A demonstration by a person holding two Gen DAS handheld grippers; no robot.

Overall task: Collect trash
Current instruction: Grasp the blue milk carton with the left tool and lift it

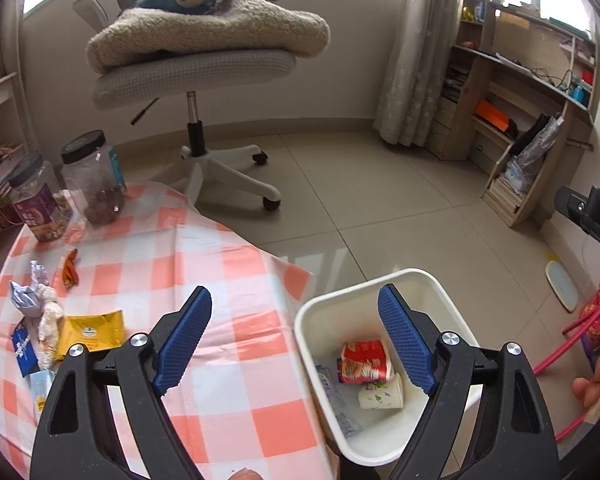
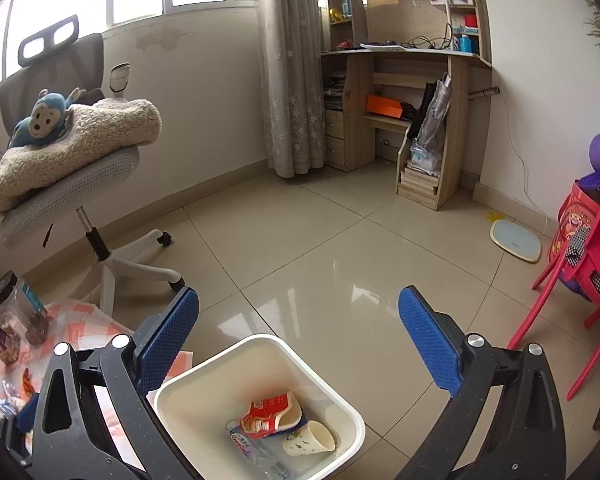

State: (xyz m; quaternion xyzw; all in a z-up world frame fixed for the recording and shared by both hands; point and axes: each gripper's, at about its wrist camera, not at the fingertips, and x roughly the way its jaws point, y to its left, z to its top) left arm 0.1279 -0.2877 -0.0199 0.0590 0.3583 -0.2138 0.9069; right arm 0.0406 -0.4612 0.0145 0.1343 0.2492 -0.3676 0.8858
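A white bin (image 1: pixel 380 280) stands on the floor beside the table; it also shows in the right wrist view (image 2: pixel 204 372). Inside lie a red cup-noodle wrapper (image 1: pixel 364 360), a paper cup (image 1: pixel 380 396) and a clear plastic bottle (image 2: pixel 256 452). My left gripper (image 1: pixel 296 340) is open and empty, above the table edge and the bin. My right gripper (image 2: pixel 300 344) is open and empty above the bin. Trash lies on the checked tablecloth at the left: a yellow packet (image 1: pixel 92 332), crumpled wrappers (image 1: pixel 32 300), an orange wrapper (image 1: pixel 70 268) and a blue packet (image 1: pixel 22 348).
Two lidded jars (image 1: pixel 92 176) stand at the table's far edge. An office chair (image 1: pixel 204 76) with a blanket and a blue plush monkey stands beyond. A wooden desk (image 2: pixel 412 80), a scale (image 2: pixel 516 240) and a red chair (image 2: pixel 588 280) stand on the tiled floor.
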